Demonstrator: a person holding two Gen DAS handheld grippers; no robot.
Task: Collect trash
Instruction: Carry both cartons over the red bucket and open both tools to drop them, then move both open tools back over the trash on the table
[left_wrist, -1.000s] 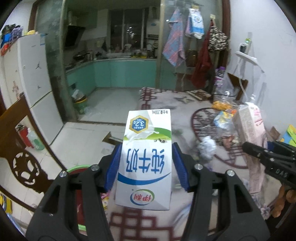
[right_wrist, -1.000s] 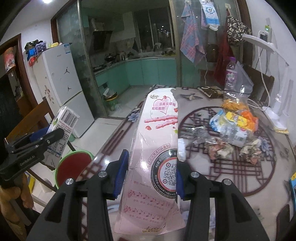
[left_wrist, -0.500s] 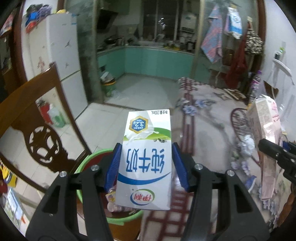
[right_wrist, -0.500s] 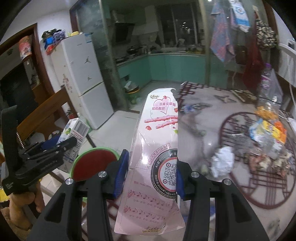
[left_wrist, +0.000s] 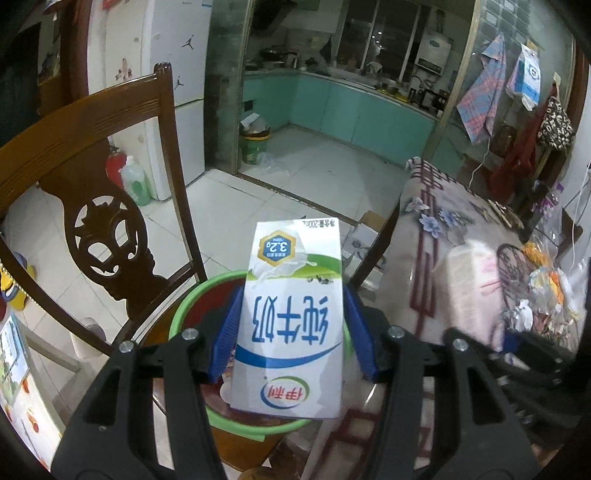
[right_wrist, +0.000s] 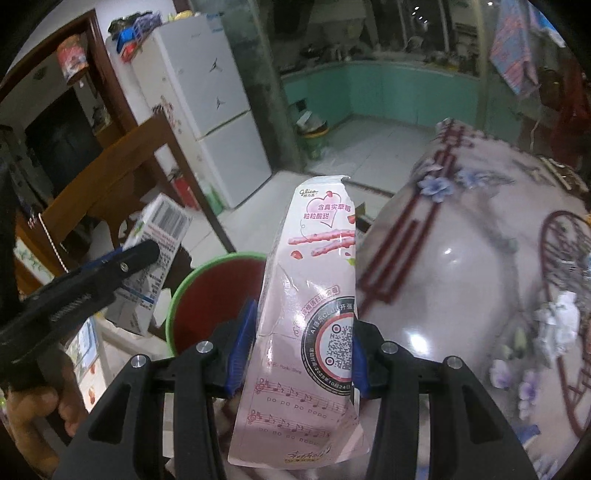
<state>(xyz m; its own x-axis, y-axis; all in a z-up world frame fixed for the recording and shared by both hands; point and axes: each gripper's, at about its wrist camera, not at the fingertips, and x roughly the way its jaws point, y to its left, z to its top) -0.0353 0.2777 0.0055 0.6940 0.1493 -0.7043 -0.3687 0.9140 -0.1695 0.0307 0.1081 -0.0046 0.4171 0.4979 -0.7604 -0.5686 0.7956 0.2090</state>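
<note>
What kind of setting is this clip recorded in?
Most likely a home dining area that opens onto a kitchen: a carved wooden chair beside a table with a patterned cover, a white fridge, and teal kitchen cabinets beyond.

Left tongs (left_wrist: 291, 332): matte black plastic arms, triangular cut-outs, silver screws at pivots, ribbed blue pads (left_wrist: 226, 338). Right tongs (right_wrist: 301, 345): identical build, black arms, blue pads (right_wrist: 242, 347), silver screws. Bare hand (right_wrist: 31, 413) beside left tongs' black handle.
</note>
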